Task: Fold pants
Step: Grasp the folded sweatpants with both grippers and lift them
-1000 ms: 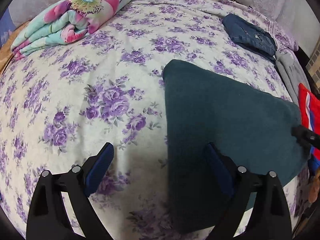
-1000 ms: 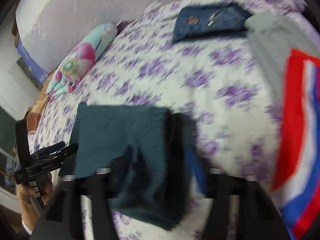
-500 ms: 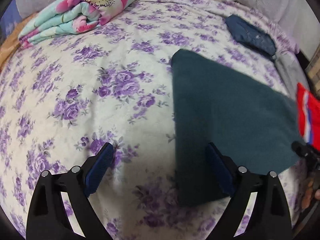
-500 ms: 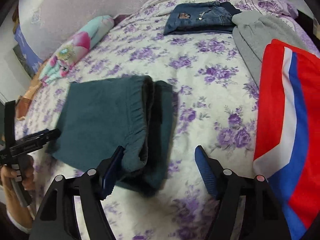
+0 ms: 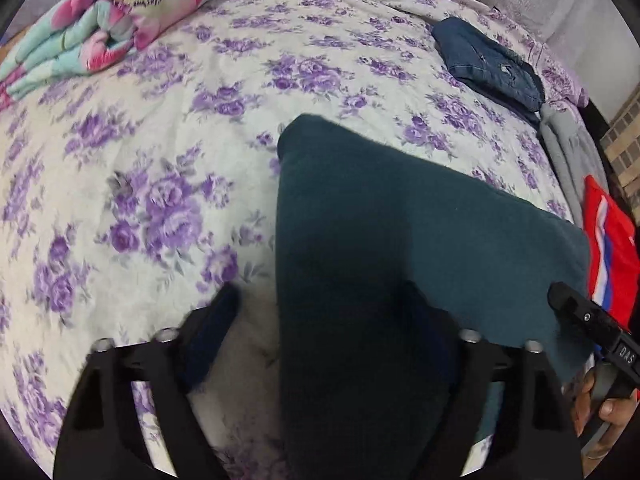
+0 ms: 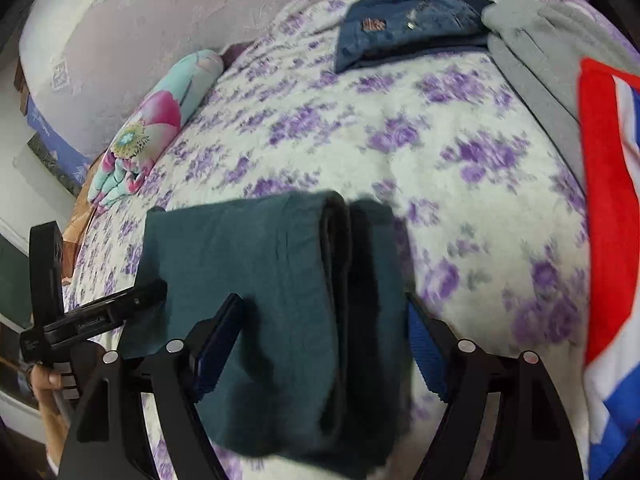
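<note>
Teal pants (image 5: 400,240) lay folded, long axis running between my wide-open left gripper (image 5: 320,320) and wide-open right gripper (image 6: 324,320), each straddling one end.

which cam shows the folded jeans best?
Right wrist: the jeans lie facing the lens, with the patch and button readable. Left wrist catches them only as a small dark bundle near the far edge of the bed.

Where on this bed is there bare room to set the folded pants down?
Bare bedspread lies between the teal pants and the floral blanket, and also between the pants and the jeans. The side with the grey garment and red towel is crowded.
</note>
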Demonstrator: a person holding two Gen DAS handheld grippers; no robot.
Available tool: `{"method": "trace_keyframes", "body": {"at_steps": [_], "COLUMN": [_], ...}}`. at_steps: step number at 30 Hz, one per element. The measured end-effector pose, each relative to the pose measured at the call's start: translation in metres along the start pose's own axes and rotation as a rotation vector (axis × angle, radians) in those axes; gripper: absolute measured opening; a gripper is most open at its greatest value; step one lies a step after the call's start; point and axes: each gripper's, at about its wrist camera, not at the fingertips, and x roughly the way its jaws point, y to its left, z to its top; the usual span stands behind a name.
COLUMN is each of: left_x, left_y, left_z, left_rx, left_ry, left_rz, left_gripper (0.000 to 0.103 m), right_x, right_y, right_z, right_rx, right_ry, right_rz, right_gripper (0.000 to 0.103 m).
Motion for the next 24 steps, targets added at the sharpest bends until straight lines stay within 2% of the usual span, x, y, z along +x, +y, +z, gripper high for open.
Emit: {"method": "trace_keyframes", "body": {"at_steps": [1, 2, 3, 4, 5, 9, 12, 17, 19, 21, 22, 24], "left_x": [-0.003, -0.006, -0.009, -0.012, -0.015, -0.043, -0.074, -0.121, -0.134, -0.147, -0.152, -0.155], "left_y": [-0.004, -0.011, -0.014, -0.019, -0.023, -0.031, -0.042, -0.067, -0.084, -0.104, -0.119, -0.149], "left_z": [0.000, -0.002, -0.004, -0.007, -0.011, -0.016, -0.013, 0.006, 0.026, 0.060, 0.083, 0.124], "left_rx": [0.007, 0.025, 0.040, 0.066, 0.079, 0.117, 0.149, 0.193, 0.202, 0.204, 0.210, 0.224], "left_ry": [-0.009, -0.019, -0.034, -0.052, -0.065, -0.135, -0.201, -0.321, -0.361, -0.407, -0.438, -0.495], "left_rz": [-0.004, 0.001, 0.025, 0.049, 0.027, 0.008, -0.041, -0.063, -0.037, -0.025, -0.028, -0.039], "left_gripper": [0.048, 0.045, 0.037, 0.025, 0.009, 0.006, 0.006, 0.006, 0.006, 0.006, 0.006, 0.006], "right_x": [0.003, 0.001, -0.001, -0.005, -0.009, -0.029, -0.049, -0.103, -0.120, -0.133, -0.140, -0.148], "right_y": [0.004, 0.008, 0.009, 0.009, 0.008, 0.020, 0.031, 0.046, 0.048, 0.048, 0.045, 0.035], "right_z": [-0.001, -0.002, -0.003, -0.004, -0.005, -0.010, -0.003, 0.033, 0.056, 0.084, 0.108, 0.141], "right_rx": [-0.022, -0.040, -0.046, -0.039, -0.034, -0.117, -0.178, -0.271, -0.310, -0.360, -0.391, -0.388], "right_ry": [0.004, -0.002, -0.005, -0.003, -0.006, -0.040, -0.050, -0.172, -0.239, -0.301, -0.350, -0.410], "right_rz": [-0.029, -0.038, -0.019, 0.008, 0.028, 0.044, 0.075, 0.079, 0.045, -0.007, -0.053, -0.101], "right_gripper": [0.068, 0.056, 0.040, 0.033, 0.026, 0.022, 0.022, 0.022, 0.022, 0.022, 0.022, 0.022]}}
